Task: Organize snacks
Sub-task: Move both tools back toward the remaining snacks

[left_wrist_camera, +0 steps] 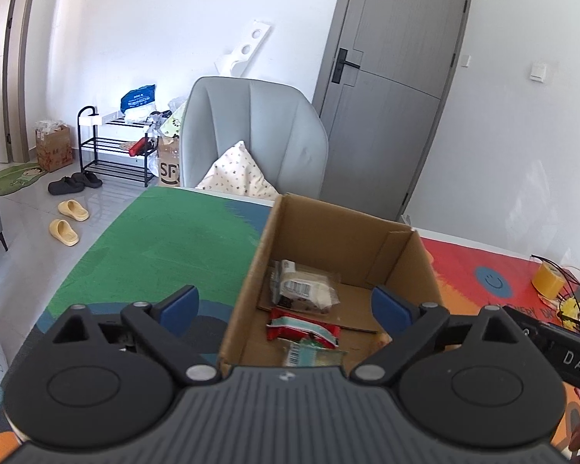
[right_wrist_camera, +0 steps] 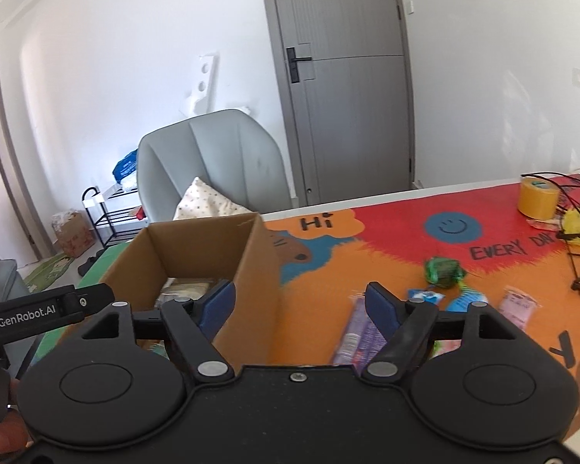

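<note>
box: the cardboard box (left_wrist_camera: 328,232) sits on the counter (left_wrist_camera: 154,239), open at the top, and there are three packets down on its floor, a clear-wrapped one (left_wrist_camera: 305,288), a red one (left_wrist_camera: 301,330) and a green one (left_wrist_camera: 313,353).
loose snacks: over on the right side, a purple packet (right_wrist_camera: 353,334), a crumpled green packet (right_wrist_camera: 442,268), a blue one (right_wrist_camera: 425,295) and a pink one (right_wrist_camera: 518,307) lie on the counter beside the box.
left tongs (left_wrist_camera: 286,305): spread wide over the box, nothing in them.
right tongs (right_wrist_camera: 301,305): spread wide too, empty, straddling the box's right wall with the purple packet just beyond.
handling: these look light, crinkly and slick, so squeeze gently.
where to grip: i'd pinch the purple packet across its narrow middle, or a sealed end.
</note>
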`<action>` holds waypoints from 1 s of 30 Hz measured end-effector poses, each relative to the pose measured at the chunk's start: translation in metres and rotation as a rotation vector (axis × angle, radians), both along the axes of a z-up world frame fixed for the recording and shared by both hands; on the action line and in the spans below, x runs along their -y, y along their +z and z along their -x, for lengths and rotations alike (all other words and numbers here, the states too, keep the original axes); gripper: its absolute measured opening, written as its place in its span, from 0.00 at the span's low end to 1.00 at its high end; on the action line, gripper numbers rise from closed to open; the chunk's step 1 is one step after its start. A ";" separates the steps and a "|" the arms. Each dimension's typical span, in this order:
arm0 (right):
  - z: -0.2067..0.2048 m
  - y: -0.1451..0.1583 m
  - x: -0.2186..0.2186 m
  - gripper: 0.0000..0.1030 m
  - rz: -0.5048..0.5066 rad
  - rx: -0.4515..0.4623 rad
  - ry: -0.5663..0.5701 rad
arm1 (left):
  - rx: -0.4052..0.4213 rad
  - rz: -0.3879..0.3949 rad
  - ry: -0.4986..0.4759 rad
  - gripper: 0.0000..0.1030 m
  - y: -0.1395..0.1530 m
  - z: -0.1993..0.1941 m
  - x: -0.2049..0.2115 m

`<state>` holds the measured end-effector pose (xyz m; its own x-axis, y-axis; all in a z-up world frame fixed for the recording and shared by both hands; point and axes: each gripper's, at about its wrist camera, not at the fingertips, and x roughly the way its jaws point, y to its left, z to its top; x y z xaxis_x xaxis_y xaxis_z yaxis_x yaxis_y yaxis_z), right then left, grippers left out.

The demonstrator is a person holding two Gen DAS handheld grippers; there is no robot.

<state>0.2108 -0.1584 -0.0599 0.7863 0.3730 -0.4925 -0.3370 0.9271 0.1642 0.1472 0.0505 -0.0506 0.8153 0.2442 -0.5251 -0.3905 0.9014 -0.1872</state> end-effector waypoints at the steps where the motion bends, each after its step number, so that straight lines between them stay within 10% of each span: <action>1: 0.001 0.000 0.004 0.74 -0.001 0.000 -0.005 | 0.000 -0.002 -0.006 0.93 0.000 0.001 0.004; 30: 0.023 -0.009 0.112 0.89 -0.045 -0.007 -0.171 | -0.007 -0.073 -0.157 0.93 0.001 -0.002 0.101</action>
<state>0.1883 -0.2705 -0.0688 0.8371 0.2557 -0.4836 -0.1736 0.9625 0.2085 0.1489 -0.0508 -0.0492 0.8428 0.1517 -0.5165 -0.2445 0.9627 -0.1163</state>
